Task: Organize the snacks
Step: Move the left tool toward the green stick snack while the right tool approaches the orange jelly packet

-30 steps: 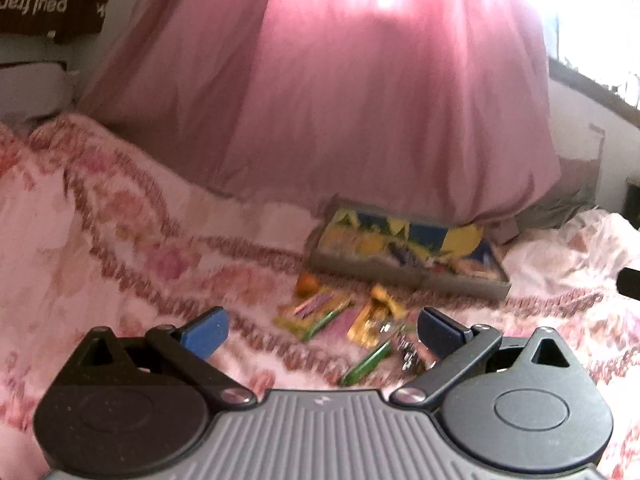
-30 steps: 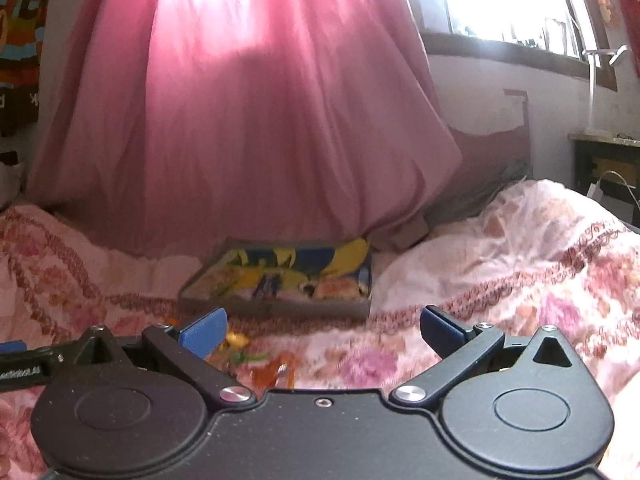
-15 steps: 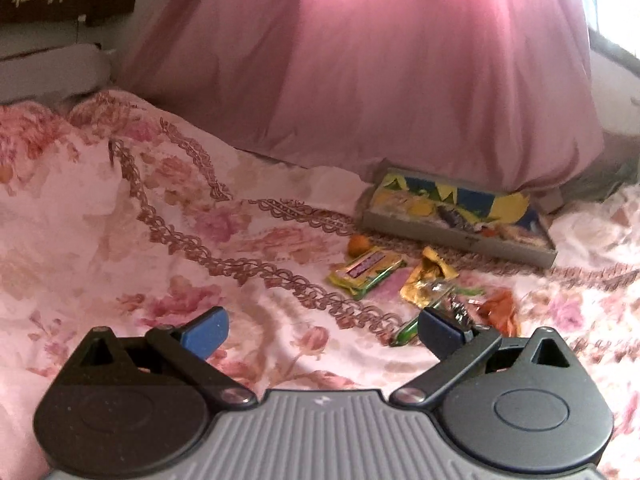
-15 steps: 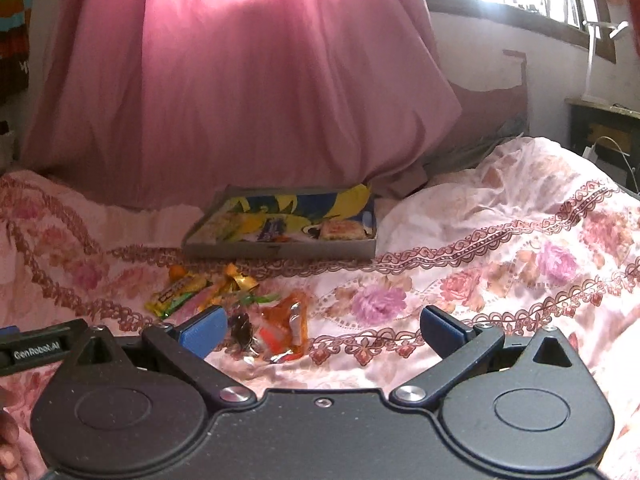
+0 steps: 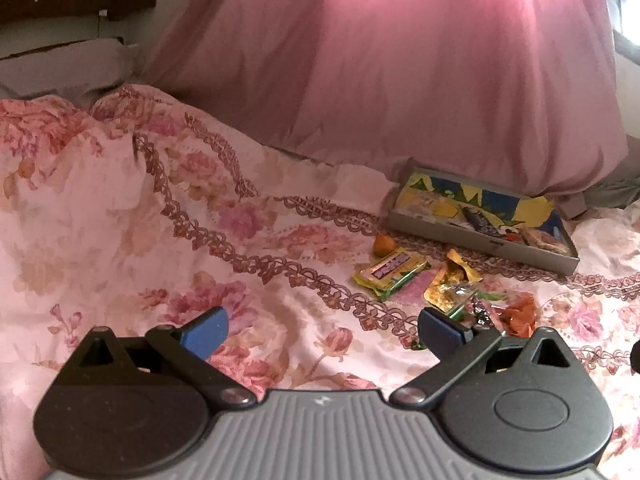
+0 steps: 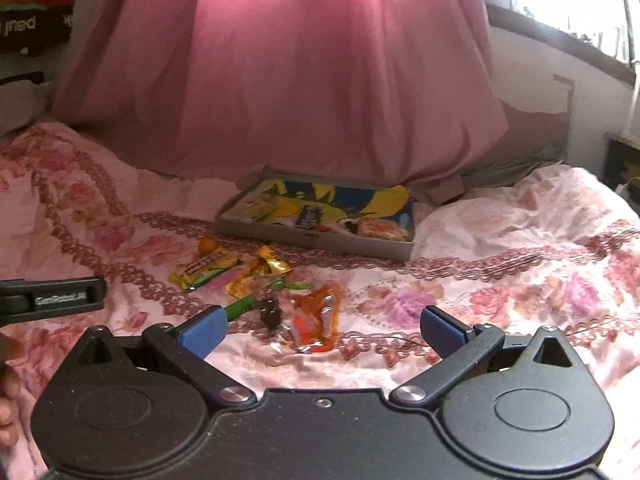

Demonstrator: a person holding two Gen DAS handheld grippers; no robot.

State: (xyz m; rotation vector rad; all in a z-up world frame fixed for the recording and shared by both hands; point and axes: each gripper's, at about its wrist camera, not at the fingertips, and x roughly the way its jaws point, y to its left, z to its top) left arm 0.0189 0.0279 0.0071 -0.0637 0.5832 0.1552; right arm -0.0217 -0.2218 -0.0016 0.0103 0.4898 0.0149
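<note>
Loose snacks lie in a heap on the flowered bedspread: a yellow-green bar (image 5: 390,273) (image 6: 206,270), a gold wrapper (image 5: 450,284) (image 6: 260,274), an orange pouch (image 6: 316,314) (image 5: 518,314), a dark candy (image 6: 271,312) and a small orange sweet (image 5: 383,245) (image 6: 207,245). Behind them sits a shallow grey box (image 5: 476,240) (image 6: 308,236) with a yellow-blue lining and a few snacks inside. My left gripper (image 5: 322,334) is open, left of the heap. My right gripper (image 6: 320,326) is open just in front of the orange pouch, holding nothing.
A large pink curtain (image 6: 288,72) hangs down onto the bed behind the box. The bedspread (image 5: 140,220) rises in folds at the left and right. A windowsill (image 6: 560,36) runs along the right wall. The left gripper's body (image 6: 52,298) shows at the right view's left edge.
Both grippers have tilted down and moved closer to the bed, bringing the snack heap into fuller view. The left one has swung leftward. Both stay open.
</note>
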